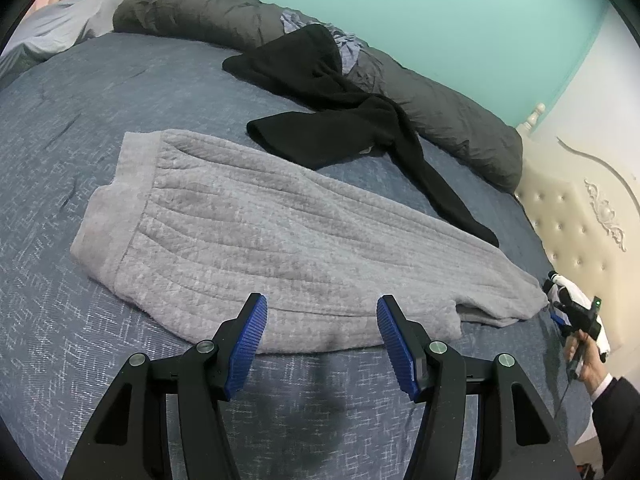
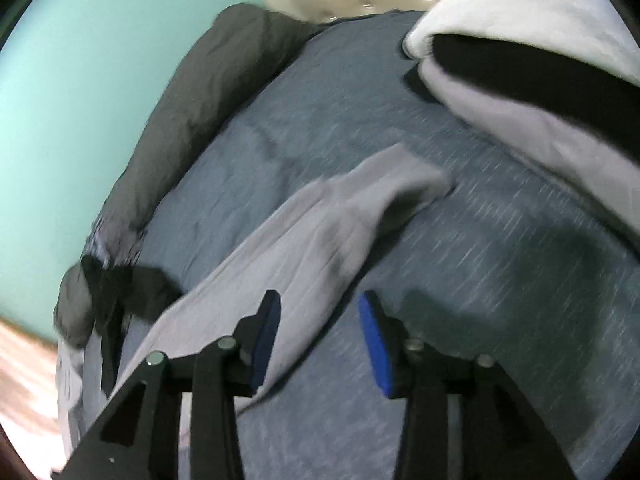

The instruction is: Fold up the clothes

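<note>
On the bed (image 1: pixel 60 152), blue-grey cover, we have the grey ribbed sweater (image 1: pixel 248 232) lying flat across the middle, hem band toward the pillow end, one sleeve folded in along the near edge. Black garment (image 1: pixel 328 104) lies crumpled beyond it, toward the wall-side edge, partly draped on the rolled dark grey duvet (image 1: pixel 200 12) that runs along that edge. The two garments look just apart, no overlap we can see.

Left gripper (image 1: pixel 322 332): jaws parted, blue pads (image 1: pixel 244 344) either side of the sweater's near edge, hovering over it, nothing pinched between them.

Right gripper (image 2: pixel 320 340): jaws apart, nothing between the pads. Its view is motion-blurred. Grey sleeve (image 2: pixel 360 208) of the sweater runs out ahead of the fingers toward the headboard end; whether the left pad touches the fabric we cannot tell. From the left wrist view, the right gripper (image 1: pixel 560 300) sits at the sweater's headboard-end corner, held by a hand (image 1: pixel 588 364) in a dark sleeve.

White and black folded item (image 2: pixel 540 80) sits at the far corner of the bed near the cream tufted headboard (image 1: pixel 572 220).
</note>
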Tool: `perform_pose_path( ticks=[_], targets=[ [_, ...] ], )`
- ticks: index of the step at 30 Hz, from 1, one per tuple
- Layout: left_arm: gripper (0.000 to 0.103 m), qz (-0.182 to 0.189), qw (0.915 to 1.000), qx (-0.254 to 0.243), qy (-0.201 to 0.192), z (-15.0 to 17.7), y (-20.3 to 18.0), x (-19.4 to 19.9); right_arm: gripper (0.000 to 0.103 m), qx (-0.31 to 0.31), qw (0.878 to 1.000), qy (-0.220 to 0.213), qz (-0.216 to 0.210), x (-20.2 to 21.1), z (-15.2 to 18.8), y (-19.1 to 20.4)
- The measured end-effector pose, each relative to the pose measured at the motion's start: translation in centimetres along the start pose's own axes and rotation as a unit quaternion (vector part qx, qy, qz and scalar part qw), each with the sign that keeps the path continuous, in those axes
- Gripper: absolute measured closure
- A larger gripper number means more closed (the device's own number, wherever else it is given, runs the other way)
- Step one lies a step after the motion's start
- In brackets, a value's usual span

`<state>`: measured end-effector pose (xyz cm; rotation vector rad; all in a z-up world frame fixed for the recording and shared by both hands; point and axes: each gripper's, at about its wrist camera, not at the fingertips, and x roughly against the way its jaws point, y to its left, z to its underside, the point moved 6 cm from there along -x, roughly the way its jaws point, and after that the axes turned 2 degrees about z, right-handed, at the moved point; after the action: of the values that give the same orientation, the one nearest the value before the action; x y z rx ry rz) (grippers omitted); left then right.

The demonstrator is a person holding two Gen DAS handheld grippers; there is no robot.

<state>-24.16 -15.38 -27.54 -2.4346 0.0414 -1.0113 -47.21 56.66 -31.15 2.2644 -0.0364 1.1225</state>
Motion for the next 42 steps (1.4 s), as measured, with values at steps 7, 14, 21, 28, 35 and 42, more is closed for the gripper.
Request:
perform_pose_path(
  ticks=[7, 14, 21, 28, 35, 42],
  targets=[
    [0.041, -0.002, 0.9998, -0.018, 0.01, 0.1, -1.2, -0.7, 0.07, -0.02, 1.0, -0.01, 0.003, -4.1, -2.1, -0.8],
    [0.041, -0.005, 0.9997, -0.02, 0.017, 0.5, -1.3, -1.6, 0.092, 0.049, 0.996, -0.023, 0.064, -6.1, -2.2, 0.5],
    [0.041, -0.002, 0.9994, -0.026, 0.023, 1.0, -1.7, -2.0, 0.095, 0.133, 0.984, -0.111, 0.049, -3.7, -3.3, 4.0],
    [0.041, 0.001, 0.9996, -0.021, 0.02, 1.0, -1.8, -1.8, 0.095, 0.072, 0.994, -0.058, 0.066, -6.0, -3.0, 1.1],
    [0.041, 0.001, 0.9996, -0.023, 0.019, 0.9, -1.6, -1.5, 0.071, 0.069, 0.993, -0.03, 0.092, -6.0, -2.6, -0.7],
    [0.041, 0.001, 0.9998, -0.017, 0.013, 0.7, -1.5, -1.0, 0.071, 0.14, 0.982, -0.082, 0.094, -1.8, -2.0, 2.6]
  ],
)
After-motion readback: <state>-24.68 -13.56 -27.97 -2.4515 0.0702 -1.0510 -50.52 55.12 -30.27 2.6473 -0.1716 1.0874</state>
